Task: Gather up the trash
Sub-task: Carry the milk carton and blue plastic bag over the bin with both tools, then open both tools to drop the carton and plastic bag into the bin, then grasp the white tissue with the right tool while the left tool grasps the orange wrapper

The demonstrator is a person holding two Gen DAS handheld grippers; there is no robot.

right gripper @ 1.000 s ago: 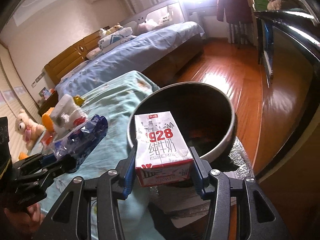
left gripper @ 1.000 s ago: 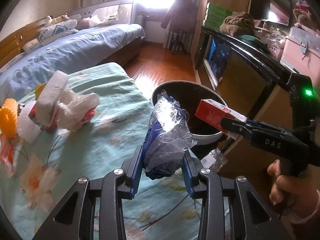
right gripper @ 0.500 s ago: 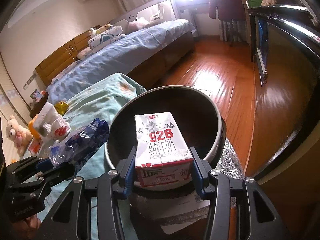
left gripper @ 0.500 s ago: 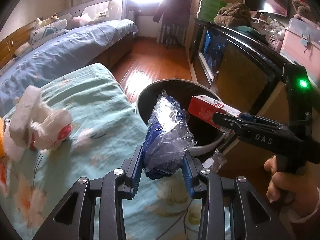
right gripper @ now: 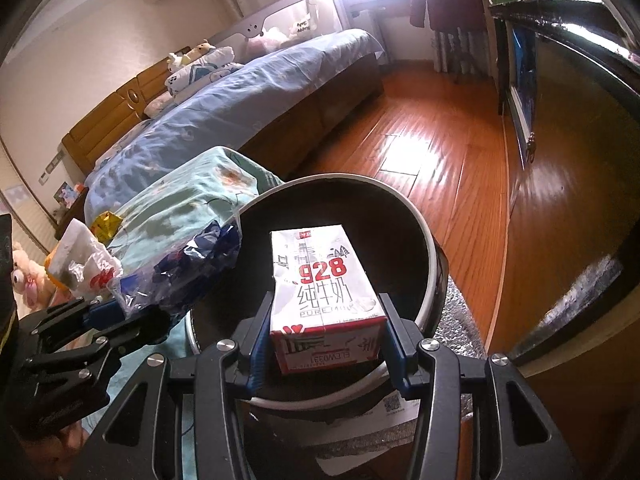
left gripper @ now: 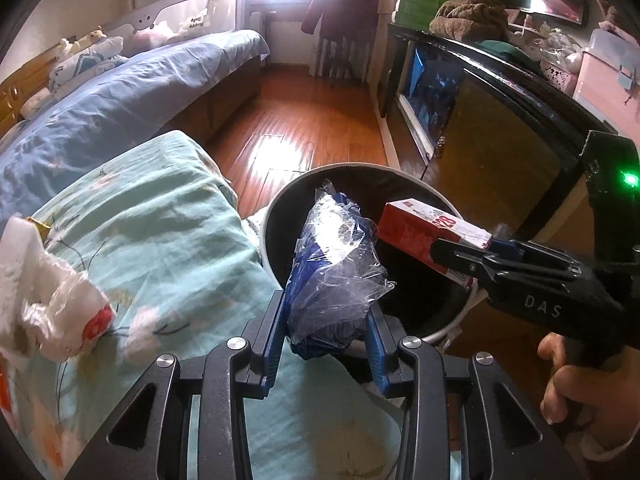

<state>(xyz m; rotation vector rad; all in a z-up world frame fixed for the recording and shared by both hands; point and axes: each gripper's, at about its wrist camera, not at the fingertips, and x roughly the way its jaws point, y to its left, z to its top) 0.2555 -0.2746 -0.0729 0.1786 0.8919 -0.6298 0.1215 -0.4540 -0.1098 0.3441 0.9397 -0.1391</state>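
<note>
Both claws have advanced toward the trash bin [left gripper: 276,216] since the earlier frames, so its dark mouth now fills more of each view, while the white crumpled bag [left gripper: 52,300] on the bed has slid toward the left edge. Left claw [left gripper: 326,344]: clamped on a crumpled blue-and-clear plastic wrapper [left gripper: 332,276], whose upper end leans over the bin's near rim. Right claw [right gripper: 326,344]: closed on a milk carton [right gripper: 324,292], held by its sides above the bin's opening.

Risks, as judged: the wrapper sits only partly over the rim, and its base is above the floral bed cover [left gripper: 160,216]; released here, the light film could catch the rim or fall onto the cover. The two loads are near each other and could collide if dropped together. More trash remains on the bed.
</note>
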